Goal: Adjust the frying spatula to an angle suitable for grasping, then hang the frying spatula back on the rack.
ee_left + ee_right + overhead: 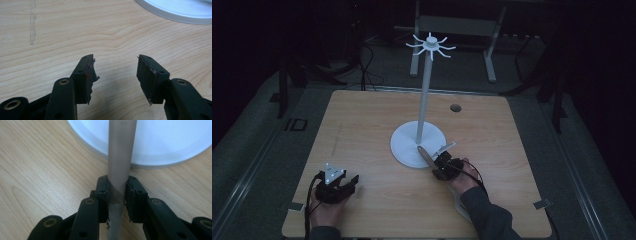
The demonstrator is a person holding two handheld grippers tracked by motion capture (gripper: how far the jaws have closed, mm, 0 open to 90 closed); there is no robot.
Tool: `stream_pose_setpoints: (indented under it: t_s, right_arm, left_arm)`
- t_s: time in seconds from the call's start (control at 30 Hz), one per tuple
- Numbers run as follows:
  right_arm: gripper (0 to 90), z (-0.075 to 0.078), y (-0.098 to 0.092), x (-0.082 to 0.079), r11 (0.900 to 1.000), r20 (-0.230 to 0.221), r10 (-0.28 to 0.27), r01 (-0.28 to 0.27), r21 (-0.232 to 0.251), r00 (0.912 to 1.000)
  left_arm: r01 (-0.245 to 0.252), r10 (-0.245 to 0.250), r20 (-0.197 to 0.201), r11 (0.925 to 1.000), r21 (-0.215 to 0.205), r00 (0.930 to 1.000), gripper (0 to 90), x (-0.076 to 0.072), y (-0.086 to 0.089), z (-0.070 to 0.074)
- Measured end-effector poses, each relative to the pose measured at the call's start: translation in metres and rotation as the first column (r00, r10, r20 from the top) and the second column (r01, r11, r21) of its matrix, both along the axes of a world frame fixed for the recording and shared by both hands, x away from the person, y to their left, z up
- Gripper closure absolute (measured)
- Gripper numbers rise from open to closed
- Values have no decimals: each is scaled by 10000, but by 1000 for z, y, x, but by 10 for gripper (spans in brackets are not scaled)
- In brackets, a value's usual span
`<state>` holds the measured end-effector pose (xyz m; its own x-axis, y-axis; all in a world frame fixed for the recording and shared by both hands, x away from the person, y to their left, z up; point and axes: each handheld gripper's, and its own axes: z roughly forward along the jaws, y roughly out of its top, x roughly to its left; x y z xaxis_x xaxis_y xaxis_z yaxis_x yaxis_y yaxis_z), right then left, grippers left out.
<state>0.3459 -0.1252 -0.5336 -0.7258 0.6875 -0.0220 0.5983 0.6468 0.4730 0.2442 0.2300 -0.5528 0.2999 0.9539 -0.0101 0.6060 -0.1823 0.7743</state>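
Right gripper (pixel 443 161) sits at the near right edge of the white stand (pixel 418 142), on the wooden table (pixel 362 115). Its jaws are clamped on a grey utensil handle (pixel 118 170); in the right gripper view the handle runs straight up between the two pads (pixel 104 195), both pressing on its sides. The far end of the handle reaches over the rim of the stand's round base (pixel 162 142). In the high view the oval head of the utensil (pixel 426 152) lies on that base, just in front of the gripper. A small white piece (pixel 447 146) lies just beside the gripper at the base rim; what it is cannot be told.

Left gripper (pixel 343 184) rests near the table's front left, well apart from the stand. Its jaws stand apart with bare wood between them; pad edges (pixel 91 75) look ragged. The base rim (pixel 175 10) shows at the top right of the left gripper view.

The stand's pole (pixel 424 95) rises upright from the base, with a ring of hooks (pixel 430 46) on top. A dark round hole (pixel 455 108) lies in the table behind the stand. The pole stands between the right gripper and the far side of the table.
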Motion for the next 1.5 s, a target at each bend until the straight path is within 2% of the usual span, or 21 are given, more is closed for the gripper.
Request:
stream_pose_setpoints:
  t_s: [0.1, 0.13, 0.57, 1.0, 1.5]
  right_arm:
    - [737, 1, -1, 0, 10000, 48, -6, 5, 81, 10000]
    - [738, 7, -7, -2, 9993, 304, -160, 149, 338, 9994]
    - [739, 20, -20, -7, 9934, 734, -480, 399, 1073, 9961]
    - [740, 41, -38, -12, 9777, 1447, -1002, 705, 1979, 9844]
    - [740, 54, -47, -14, 9660, 1989, -1284, 771, 2467, 9716]
  left_arm:
    - [0, 0, 1, 10000, 3, 10000, 482, 0, 0, 0]
    - [-12, 12, 4, 10000, -8, 10000, 481, 0, 0, 0]
    - [-69, 69, -53, 10000, 27, 10000, 480, 0, 0, -1]
    - [-112, 112, -39, 9999, 11, 9999, 480, 0, 0, 0]
    - [-157, 157, -8, 9999, 41, 9999, 480, 0, 1, 0]
